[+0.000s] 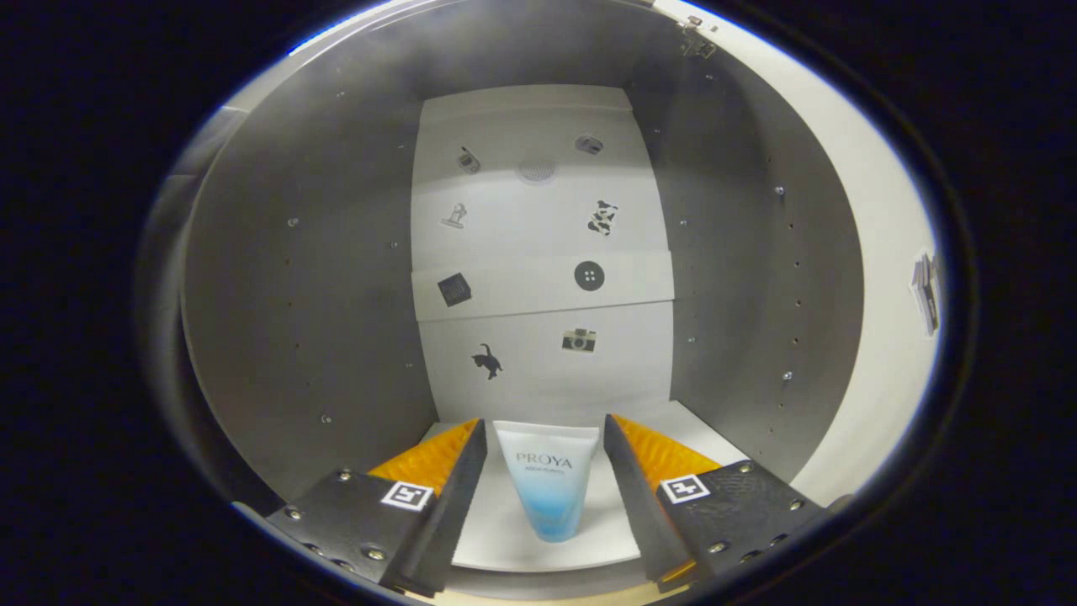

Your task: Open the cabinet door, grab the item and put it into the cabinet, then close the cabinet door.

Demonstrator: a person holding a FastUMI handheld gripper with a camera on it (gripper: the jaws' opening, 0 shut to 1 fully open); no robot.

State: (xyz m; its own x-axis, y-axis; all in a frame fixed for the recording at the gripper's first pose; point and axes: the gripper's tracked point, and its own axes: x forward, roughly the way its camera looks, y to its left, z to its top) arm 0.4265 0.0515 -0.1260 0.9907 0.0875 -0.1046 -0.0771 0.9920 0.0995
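Observation:
I look straight into the open cabinet [303, 303], with grey side walls and a white back panel [538, 236] carrying several small stickers. A white and blue tube [547, 484] lies on the white cabinet floor [505, 547], its cap end pointing toward me. My gripper [545, 438] is open, one finger on each side of the tube, with a gap between each finger and the tube. The white cabinet door [883, 278] stands swung open to the right of the fingers, a hinge [697, 40] showing at its top.
A white shelf [538, 290] crosses the back of the cabinet above the tube. The side walls have rows of small peg holes. Room remains on the floor around the tube and behind it.

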